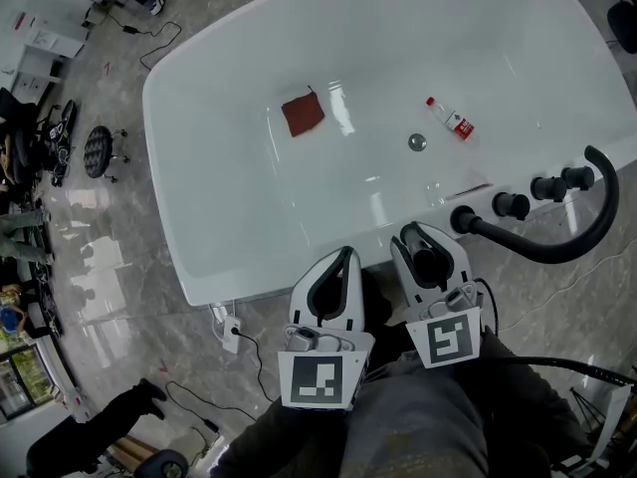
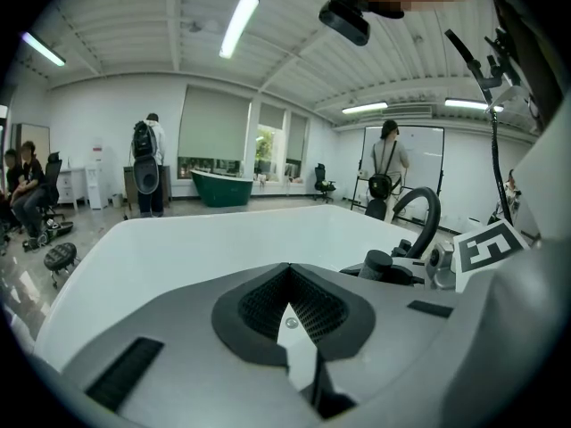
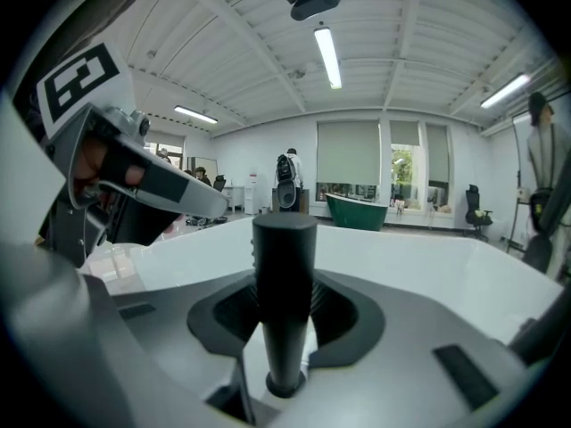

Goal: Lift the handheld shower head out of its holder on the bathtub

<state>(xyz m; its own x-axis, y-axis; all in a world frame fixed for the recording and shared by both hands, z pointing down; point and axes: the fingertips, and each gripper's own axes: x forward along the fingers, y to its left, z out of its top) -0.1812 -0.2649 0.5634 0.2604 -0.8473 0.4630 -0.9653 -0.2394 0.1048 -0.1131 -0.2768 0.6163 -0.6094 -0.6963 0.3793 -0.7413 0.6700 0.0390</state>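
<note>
The right gripper (image 1: 426, 243) has its jaws clamped on the upright shower head (image 3: 284, 266) (black handle), seated on the bathtub (image 1: 195, 182) near rim. The left gripper (image 1: 345, 257) has its jaws closed and empty, at the same rim.

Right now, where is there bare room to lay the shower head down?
Bare: the tub floor left of the red cloth, and the strip between cloth and drain. Crowded: the near right rim, with knobs, spout and the right gripper shut on the handheld shower head; a bottle lies by the drain.

One each: bathtub (image 1: 177, 172), cloth (image 1: 303, 115), bottle (image 1: 450, 118), shower head (image 3: 284, 292); two hand-held grippers (left (image 1: 346, 254), right (image 1: 415, 233)).
</note>
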